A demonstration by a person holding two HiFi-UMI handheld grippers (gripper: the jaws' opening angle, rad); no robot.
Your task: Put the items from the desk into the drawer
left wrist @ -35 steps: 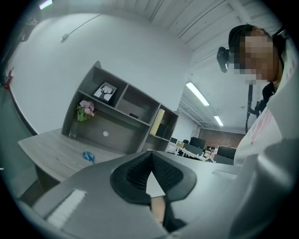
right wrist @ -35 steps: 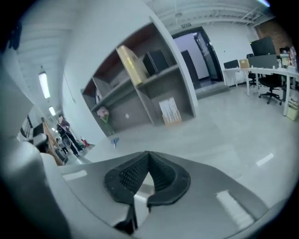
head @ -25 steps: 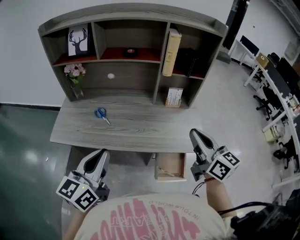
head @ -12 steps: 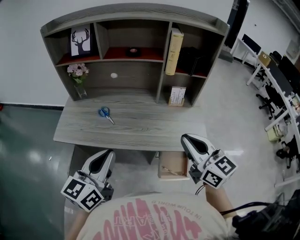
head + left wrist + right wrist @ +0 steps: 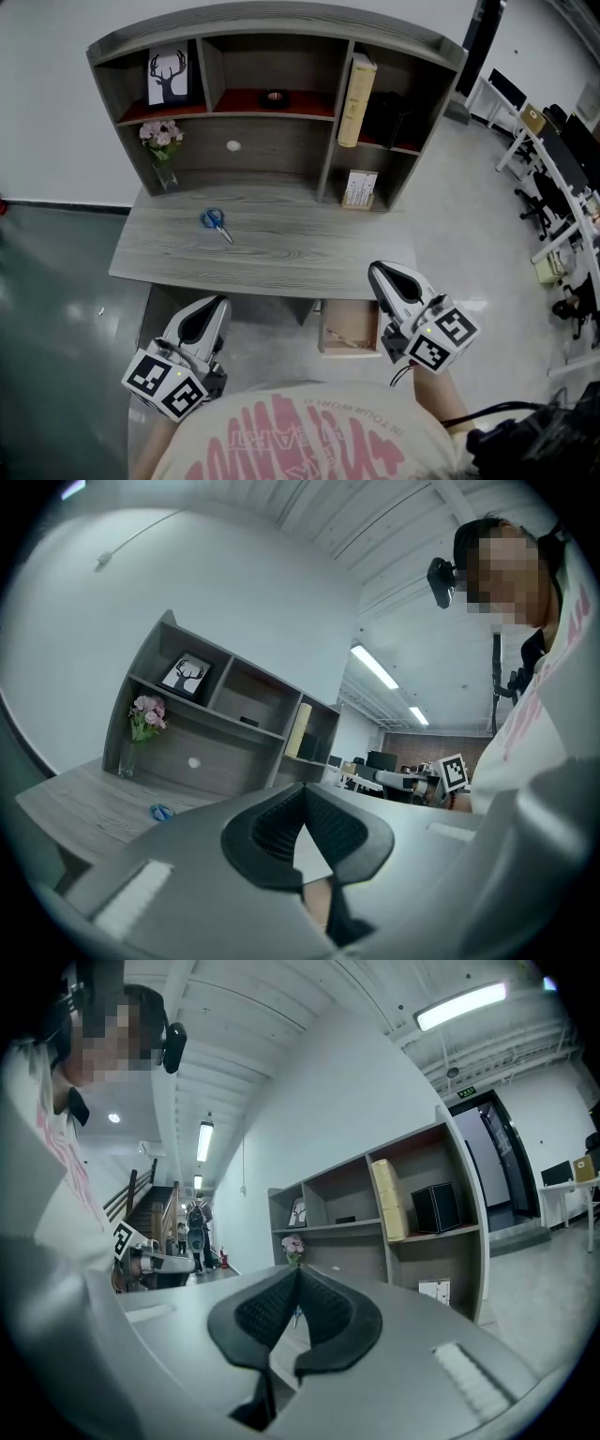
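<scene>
sitting open, drawer [image 5: 352,317] holds thin item [image 5: 340,335]; scissors [image 5: 216,223] on desk [image 5: 281,258].

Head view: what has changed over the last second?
The right claw drifted slightly left, toward the open drawer, and rolled a little. Nothing was grasped or released. The left claw and the scissors on the desk stayed put.

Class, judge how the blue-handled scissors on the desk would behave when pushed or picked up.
The scissors look rigid and lie flat, so would probably slide on the desk, not roll. Thin blades sit low: likely awkward to pinch.
</scene>
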